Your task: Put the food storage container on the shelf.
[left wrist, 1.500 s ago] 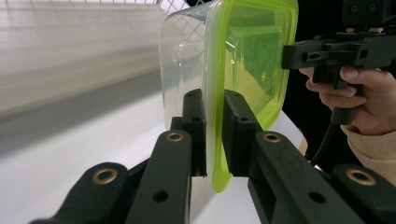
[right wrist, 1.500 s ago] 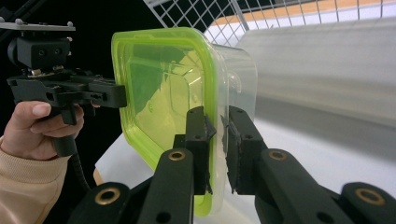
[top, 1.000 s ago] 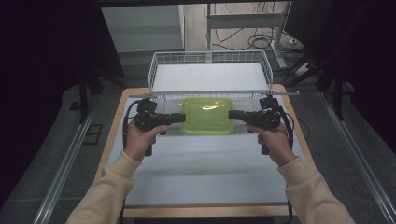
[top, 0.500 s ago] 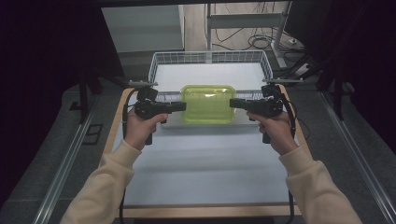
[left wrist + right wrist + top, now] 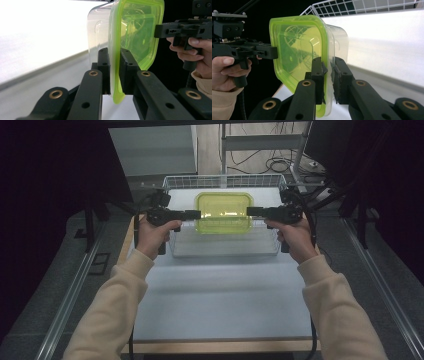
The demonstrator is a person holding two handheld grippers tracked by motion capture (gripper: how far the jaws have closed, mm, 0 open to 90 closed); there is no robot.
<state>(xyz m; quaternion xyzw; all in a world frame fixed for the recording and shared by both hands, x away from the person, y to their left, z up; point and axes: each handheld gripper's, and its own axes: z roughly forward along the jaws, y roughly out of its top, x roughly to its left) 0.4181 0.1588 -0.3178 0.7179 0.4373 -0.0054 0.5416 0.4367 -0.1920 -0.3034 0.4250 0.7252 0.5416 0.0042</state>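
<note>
A clear plastic container with a lime-green lid (image 5: 223,213) hangs level above the white wire basket (image 5: 225,181). My left gripper (image 5: 198,214) is shut on the lid's left rim, and my right gripper (image 5: 249,211) is shut on its right rim. In the left gripper view the green lid edge (image 5: 115,72) is pinched between my two black jaws, with the other hand and its gripper (image 5: 182,27) beyond. The right gripper view has the lid rim (image 5: 325,75) clamped between its jaws, and the clear tub (image 5: 338,42) bulges to the right.
The wire basket stands at the far end of the white-covered table (image 5: 220,295). Dark floor and metal rails (image 5: 70,290) flank the table. Cables (image 5: 280,165) and a rack leg lie behind the basket.
Both hands have lifted the container and carried it away from the person, from in front of the basket's near wall to above the basket.
</note>
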